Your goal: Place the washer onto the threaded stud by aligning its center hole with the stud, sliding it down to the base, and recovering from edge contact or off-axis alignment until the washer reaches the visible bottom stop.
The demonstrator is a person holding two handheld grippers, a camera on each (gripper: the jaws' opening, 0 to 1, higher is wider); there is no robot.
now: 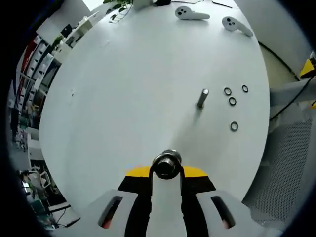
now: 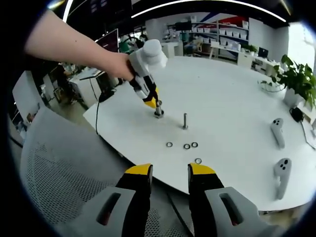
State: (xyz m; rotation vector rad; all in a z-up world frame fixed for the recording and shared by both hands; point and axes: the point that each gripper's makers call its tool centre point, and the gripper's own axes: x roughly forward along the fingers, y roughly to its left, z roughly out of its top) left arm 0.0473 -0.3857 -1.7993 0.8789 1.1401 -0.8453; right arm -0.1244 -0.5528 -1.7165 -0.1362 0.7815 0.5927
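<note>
Our left gripper (image 1: 167, 165) clenches a metal cylinder (image 1: 167, 164); our right gripper (image 2: 169, 174) hangs released. No washer is on the threaded stud (image 1: 202, 98): four washers (image 1: 232, 101) lie near the tabletop (image 1: 123, 89) edge.

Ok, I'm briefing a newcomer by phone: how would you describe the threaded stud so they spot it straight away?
Start from the big white round table. Near its edge lie four small dark washers, with the threaded stud beside them. It is the only free-standing upright metal post: the washers lie flat, and the other metal piece sits clamped in the left gripper.
</note>
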